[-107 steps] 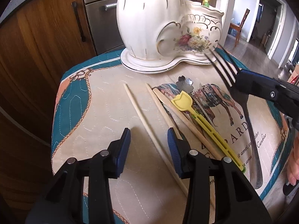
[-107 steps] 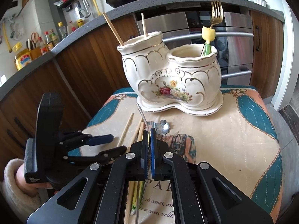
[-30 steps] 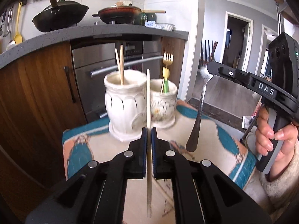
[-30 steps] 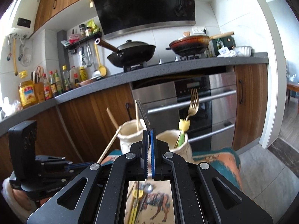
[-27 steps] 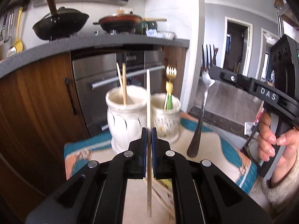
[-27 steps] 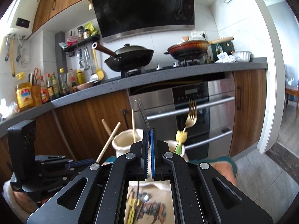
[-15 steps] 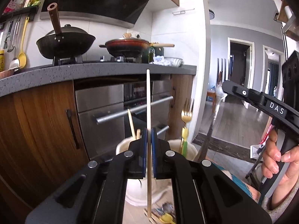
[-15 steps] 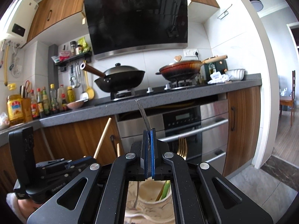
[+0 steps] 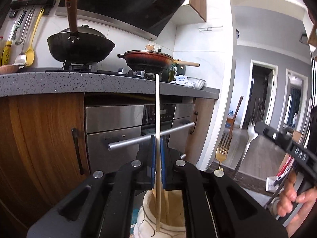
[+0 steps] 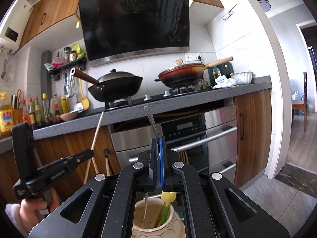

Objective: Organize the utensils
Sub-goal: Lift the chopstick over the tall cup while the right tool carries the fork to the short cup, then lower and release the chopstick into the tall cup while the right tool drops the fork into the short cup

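Left wrist: 3 chopsticks (image 9: 157, 119), 2 forks (image 9: 221, 148).

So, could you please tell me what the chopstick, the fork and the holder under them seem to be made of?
Chopstick: probably bamboo or light wood, pale, matte and uniform.
Fork: metal, likely stainless steel, silvery with thin bright tines.
Holder: likely glazed ceramic, with a cream glossy rim and thick walls.

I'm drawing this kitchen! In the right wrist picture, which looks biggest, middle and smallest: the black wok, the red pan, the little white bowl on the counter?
1. black wok, looks biggest.
2. red pan, slightly smaller; both sit on the stove at a similar depth, so it's close.
3. white bowl, clearly smallest.
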Motion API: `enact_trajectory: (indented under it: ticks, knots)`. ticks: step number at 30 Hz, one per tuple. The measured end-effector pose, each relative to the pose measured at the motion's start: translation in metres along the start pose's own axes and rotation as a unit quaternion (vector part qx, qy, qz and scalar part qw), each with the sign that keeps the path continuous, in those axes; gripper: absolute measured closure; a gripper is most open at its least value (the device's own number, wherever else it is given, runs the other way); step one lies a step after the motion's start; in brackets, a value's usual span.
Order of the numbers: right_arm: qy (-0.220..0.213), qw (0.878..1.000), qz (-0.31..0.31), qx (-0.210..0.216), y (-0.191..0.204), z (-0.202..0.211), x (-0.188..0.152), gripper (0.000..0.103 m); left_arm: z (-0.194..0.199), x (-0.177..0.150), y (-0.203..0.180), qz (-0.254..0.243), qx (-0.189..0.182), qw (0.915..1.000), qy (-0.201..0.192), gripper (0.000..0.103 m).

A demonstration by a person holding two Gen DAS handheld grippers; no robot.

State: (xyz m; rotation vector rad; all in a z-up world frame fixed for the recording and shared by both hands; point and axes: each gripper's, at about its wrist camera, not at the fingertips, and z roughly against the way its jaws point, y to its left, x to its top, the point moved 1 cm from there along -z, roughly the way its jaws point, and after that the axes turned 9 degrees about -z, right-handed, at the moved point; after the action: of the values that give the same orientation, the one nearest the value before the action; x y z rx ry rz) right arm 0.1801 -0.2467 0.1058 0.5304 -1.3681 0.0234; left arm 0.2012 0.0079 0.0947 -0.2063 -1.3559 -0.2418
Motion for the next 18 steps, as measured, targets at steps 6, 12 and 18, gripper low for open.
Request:
enact_trajectory:
  ticks: [6, 12, 18]
  knots:
    - [0.011, 1.0, 0.012, -0.007, 0.003, -0.01, -0.01, 0.099, -0.007, 0.001, -0.005, 0.014, -0.011, 0.9998, -0.007, 0.099]
    - [0.023, 0.999, 0.025, -0.01, 0.005, -0.018, -0.02, 0.099, -0.008, -0.004, -0.01, 0.014, -0.004, 0.9995, -0.026, 0.099]
    - [0.039, 0.999, 0.028, -0.011, 0.003, -0.02, -0.026, 0.099, -0.001, -0.021, -0.016, 0.008, -0.01, 0.9997, -0.023, 0.099]
